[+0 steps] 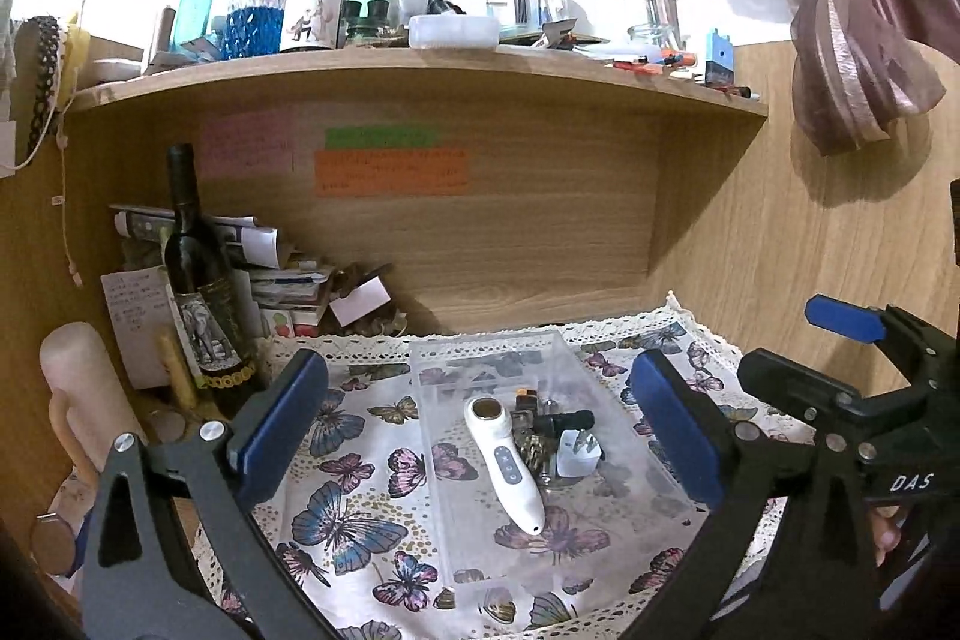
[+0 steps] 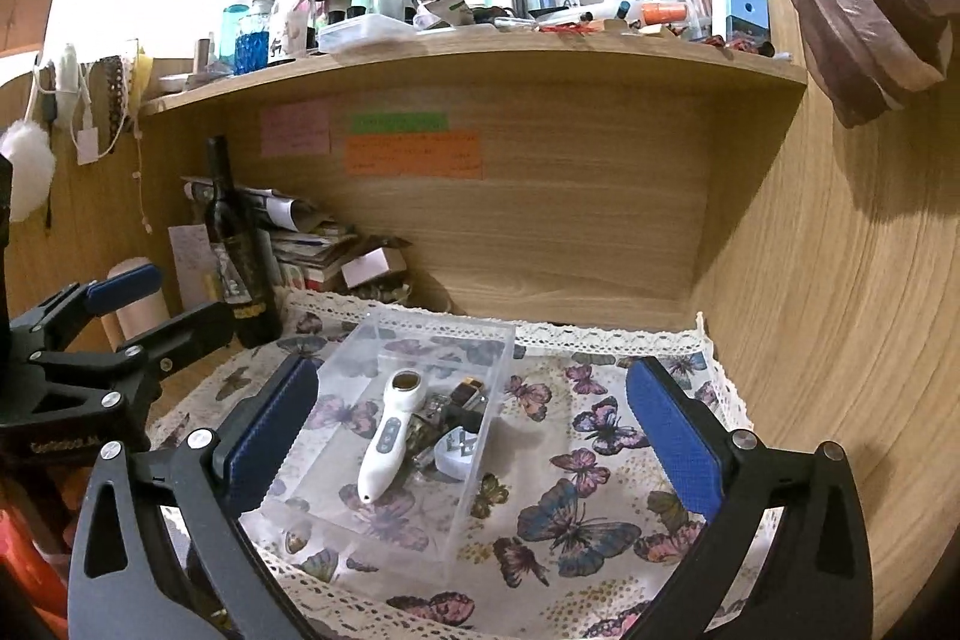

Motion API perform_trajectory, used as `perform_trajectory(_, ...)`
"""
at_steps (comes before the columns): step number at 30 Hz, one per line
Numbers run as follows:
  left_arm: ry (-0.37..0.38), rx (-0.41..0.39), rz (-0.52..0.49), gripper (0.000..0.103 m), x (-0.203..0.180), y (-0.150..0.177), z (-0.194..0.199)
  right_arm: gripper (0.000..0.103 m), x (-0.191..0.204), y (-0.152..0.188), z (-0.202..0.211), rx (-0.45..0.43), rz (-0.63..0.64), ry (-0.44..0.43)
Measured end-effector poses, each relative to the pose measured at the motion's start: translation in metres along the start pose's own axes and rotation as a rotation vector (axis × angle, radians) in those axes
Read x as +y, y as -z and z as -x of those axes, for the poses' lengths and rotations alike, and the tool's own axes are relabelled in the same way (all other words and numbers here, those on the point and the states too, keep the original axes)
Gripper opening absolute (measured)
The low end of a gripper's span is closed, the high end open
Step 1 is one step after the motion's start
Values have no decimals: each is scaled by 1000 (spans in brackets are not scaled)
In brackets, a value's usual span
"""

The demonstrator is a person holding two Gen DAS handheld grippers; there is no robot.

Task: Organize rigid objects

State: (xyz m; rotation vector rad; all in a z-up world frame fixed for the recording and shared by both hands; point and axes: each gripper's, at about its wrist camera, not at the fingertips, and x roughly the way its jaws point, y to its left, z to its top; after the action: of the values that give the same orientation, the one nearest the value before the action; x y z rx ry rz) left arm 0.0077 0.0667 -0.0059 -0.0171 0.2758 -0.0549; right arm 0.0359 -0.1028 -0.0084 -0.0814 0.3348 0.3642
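A clear plastic box point(image 1: 456, 538) point(image 2: 336, 388) lies on a butterfly-print cloth point(image 1: 354, 466) point(image 2: 600, 436). Inside it lie a white handheld device point(image 1: 507, 466) point(image 2: 384, 445), a white plug adapter point(image 1: 577, 453) point(image 2: 457, 451), a black cylinder point(image 1: 564, 421) and other small items point(image 2: 465, 393). My left gripper point(image 1: 477, 436) is open and empty, held above the box. My right gripper point(image 2: 474, 430) is open and empty, above the box's right side. Each gripper shows in the other's view: the right point(image 1: 840, 364) at the right edge, the left point(image 2: 120, 328) at the left.
A dark wine bottle point(image 1: 201, 292) point(image 2: 237, 244) stands at the back left beside stacked papers point(image 1: 282, 280) point(image 2: 312, 244). A pale candle point(image 1: 84, 388) stands left. A wooden shelf point(image 1: 420, 64) point(image 2: 480, 40) overhead is crowded with bottles. Wooden walls close the back and right.
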Motion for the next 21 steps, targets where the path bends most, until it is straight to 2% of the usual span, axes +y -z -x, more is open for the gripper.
perform_trajectory(21, 40, 5, -4, 103, -8, 0, -3, 103, -6, 2, 3, -12, -31, 20)
